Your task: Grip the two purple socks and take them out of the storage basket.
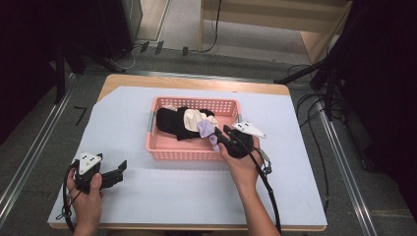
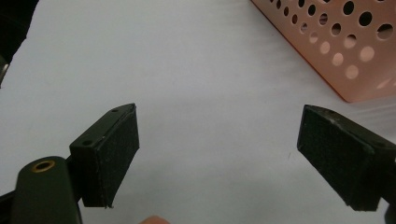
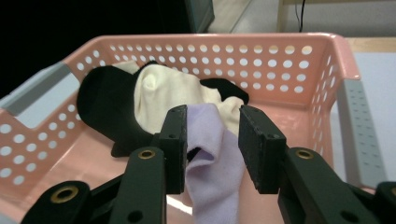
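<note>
The right gripper (image 3: pixel 212 149) has a lilac sock (image 3: pixel 212 163) between its jaws, which sit narrow and seem to pinch it. The sock is soft, pale purple and a bit crumpled, and hangs limp below the pads over the near wall of the pink basket (image 3: pixel 280 60). Just past the jaws, a cream sock (image 3: pixel 168 93) lies on a black one (image 3: pixel 105 105). The left gripper (image 2: pixel 219 154) has its jaws wide, nothing between them, above the white table cover (image 2: pixel 187 60).
</note>
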Action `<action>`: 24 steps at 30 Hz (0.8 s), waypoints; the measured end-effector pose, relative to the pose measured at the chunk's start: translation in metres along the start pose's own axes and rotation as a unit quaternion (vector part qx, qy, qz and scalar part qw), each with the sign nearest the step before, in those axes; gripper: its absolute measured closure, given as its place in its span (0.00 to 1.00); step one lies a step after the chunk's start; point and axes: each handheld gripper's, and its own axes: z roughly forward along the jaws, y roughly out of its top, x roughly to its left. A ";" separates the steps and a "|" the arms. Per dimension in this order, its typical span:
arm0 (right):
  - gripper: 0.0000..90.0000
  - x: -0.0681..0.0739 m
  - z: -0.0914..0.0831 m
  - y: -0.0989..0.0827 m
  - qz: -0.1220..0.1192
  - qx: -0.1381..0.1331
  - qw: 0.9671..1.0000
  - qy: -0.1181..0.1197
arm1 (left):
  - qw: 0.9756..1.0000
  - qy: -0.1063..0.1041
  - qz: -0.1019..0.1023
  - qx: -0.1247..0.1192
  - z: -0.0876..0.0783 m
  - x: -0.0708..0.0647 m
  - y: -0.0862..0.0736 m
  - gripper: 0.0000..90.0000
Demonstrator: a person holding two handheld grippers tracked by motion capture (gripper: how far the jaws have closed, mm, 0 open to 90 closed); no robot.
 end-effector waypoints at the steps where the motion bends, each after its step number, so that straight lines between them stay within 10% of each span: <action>1: 0.70 0.001 0.004 0.001 0.001 0.007 1.000 -0.002 | 1.000 0.000 0.000 0.000 0.000 0.000 0.000 0.15; 19: 0.63 0.014 0.046 0.004 0.019 0.101 0.994 -0.030 | 1.000 0.000 0.000 0.001 0.000 0.001 0.000 0.15; 24: 0.96 0.017 0.055 -0.001 0.010 0.146 0.988 -0.043 | 1.000 -0.001 -0.002 0.002 0.000 0.001 0.000 0.15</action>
